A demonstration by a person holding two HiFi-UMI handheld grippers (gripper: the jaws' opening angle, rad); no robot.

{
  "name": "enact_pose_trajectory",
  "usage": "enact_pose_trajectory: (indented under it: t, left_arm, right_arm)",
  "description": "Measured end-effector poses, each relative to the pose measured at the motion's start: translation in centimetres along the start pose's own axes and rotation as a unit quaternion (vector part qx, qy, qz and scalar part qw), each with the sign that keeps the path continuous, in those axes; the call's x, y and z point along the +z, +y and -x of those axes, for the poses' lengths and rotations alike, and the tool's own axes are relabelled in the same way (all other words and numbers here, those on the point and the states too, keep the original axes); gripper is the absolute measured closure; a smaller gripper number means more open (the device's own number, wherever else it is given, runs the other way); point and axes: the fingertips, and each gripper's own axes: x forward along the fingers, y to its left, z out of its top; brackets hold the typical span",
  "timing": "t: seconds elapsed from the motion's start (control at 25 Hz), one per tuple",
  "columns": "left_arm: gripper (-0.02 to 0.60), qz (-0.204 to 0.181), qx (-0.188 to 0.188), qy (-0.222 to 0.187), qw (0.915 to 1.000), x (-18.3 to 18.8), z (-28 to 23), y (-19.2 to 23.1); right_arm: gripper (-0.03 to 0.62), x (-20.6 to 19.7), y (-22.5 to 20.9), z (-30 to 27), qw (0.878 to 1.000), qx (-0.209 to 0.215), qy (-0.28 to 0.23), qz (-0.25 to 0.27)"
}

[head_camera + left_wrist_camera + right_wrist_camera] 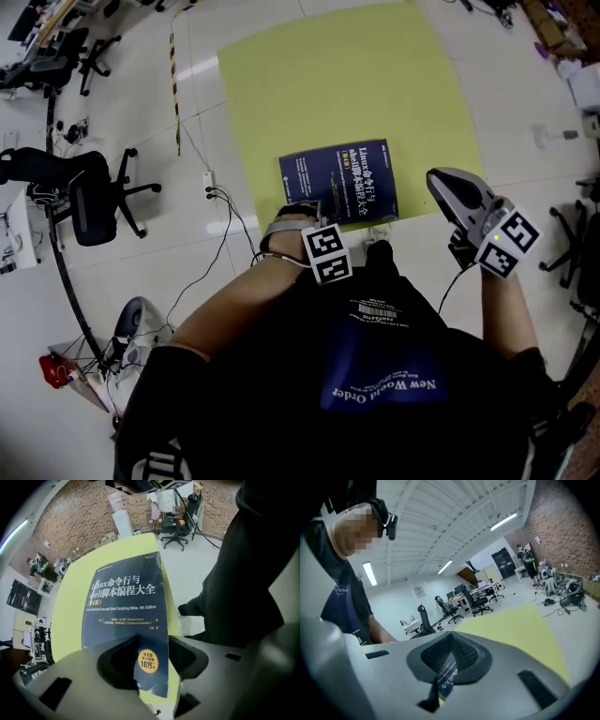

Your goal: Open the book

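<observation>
A dark blue book (339, 178) lies closed, cover up, on a yellow mat (347, 84) on the floor. My left gripper (302, 214) points straight down over the book's near edge. In the left gripper view its jaws (152, 639) stand apart, and the book (124, 606) shows in the gap, its near right corner between the pads; I cannot see a pad pressing on it. My right gripper (439, 183) hangs in the air right of the book, clear of it. Its fingertips (450, 634) meet with nothing held; a sliver of the book (447, 677) shows far behind them.
A black office chair (94, 192) stands at the left, and a power strip (209, 183) with trailing cables lies beside the mat's left edge. A striped tape line (173, 75) runs up the floor. Another chair base (581, 244) is at the right. My dark-clothed leg (243, 573) is right of the book.
</observation>
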Motion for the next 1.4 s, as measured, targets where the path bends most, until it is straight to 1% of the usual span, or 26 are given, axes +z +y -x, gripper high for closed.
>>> enact_pose_trajectory:
  t: [0.08, 0.12, 0.24, 0.44, 0.64, 0.76, 0.88, 1.0, 1.16, 1.24, 1.4]
  left_arm:
    - [0.41, 0.002, -0.016, -0.011, 0.9998, 0.1, 0.4, -0.1]
    - [0.436, 0.002, -0.023, -0.019, 0.9995, 0.1, 0.7, -0.2]
    - [0.477, 0.002, -0.031, -0.046, 0.9985, 0.2, 1.6, -0.3]
    - [0.491, 0.006, -0.034, -0.063, 0.9974, 0.3, 3.4, 0.3]
    - [0.5, 0.031, -0.03, -0.098, 0.9942, 0.7, 7.0, 2.3]
    - [0.503, 0.04, -0.022, -0.116, 0.9922, 0.9, 9.1, 4.3]
    - [0.505, 0.056, -0.028, -0.131, 0.9894, 0.9, 10.2, 6.3]
    - [0.505, 0.086, -0.041, -0.149, 0.9841, 0.6, 11.1, 8.9]
    - [0.503, 0.129, -0.048, -0.17, 0.9758, 0.1, 12.0, 13.5]
    - [0.503, 0.143, -0.052, -0.174, 0.973, 0.0, 12.2, 15.8]
    - [0.495, 0.162, -0.043, -0.173, 0.9705, 0.0, 11.4, 20.7]
  right_arm:
    - [0.608, 0.1, 0.1, 0.2, 1.0, -0.001, -0.003, 0.001]
    - [0.608, 0.1, 0.2, 0.3, 1.0, -0.001, -0.005, 0.001]
    - [0.608, 0.2, 0.1, 0.6, 1.0, -0.003, -0.007, 0.001]
    - [0.608, 0.8, 0.2, 0.7, 1.0, -0.002, -0.013, 0.004]
    - [0.608, 1.2, 0.6, 0.7, 1.0, 0.002, -0.018, 0.009]
    - [0.608, 1.6, 0.7, 0.7, 1.0, 0.003, -0.02, 0.012]
    - [0.608, 1.8, 0.8, 0.7, 1.0, 0.003, -0.022, 0.016]
    - [0.608, 2.1, 0.7, 0.7, 1.0, 0.001, -0.024, 0.018]
    - [0.608, 2.5, 0.5, 0.8, 1.0, -0.003, -0.024, 0.02]
    - [0.608, 2.5, 0.4, 0.7, 1.0, -0.004, -0.022, 0.019]
    - [0.608, 2.1, -0.2, 0.7, 1.0, -0.005, -0.017, 0.015]
